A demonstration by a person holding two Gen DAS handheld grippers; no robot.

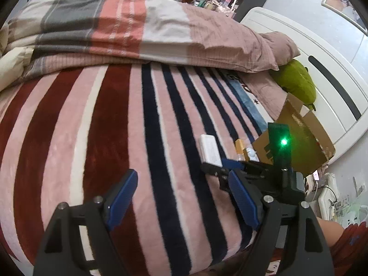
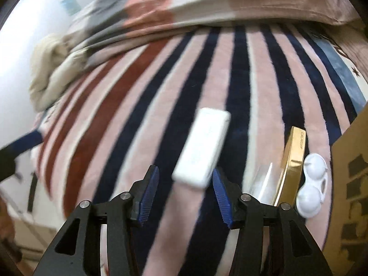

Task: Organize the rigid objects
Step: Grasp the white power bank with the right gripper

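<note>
A white flat rectangular case lies on the striped blanket, its near end just ahead of my right gripper. That gripper's jaws are open and neither pad presses on the case. To its right lie a gold box, a clear plastic piece and a white double-domed holder. The left wrist view shows the white case and gold box beyond the right gripper's black body. My left gripper hangs open over bare blanket, holding nothing.
An open cardboard box stands at the right, beside the gold box. A folded plaid quilt and a pink pillow fill the far side. A green plush leans on the white headboard. The bed's edge is close below.
</note>
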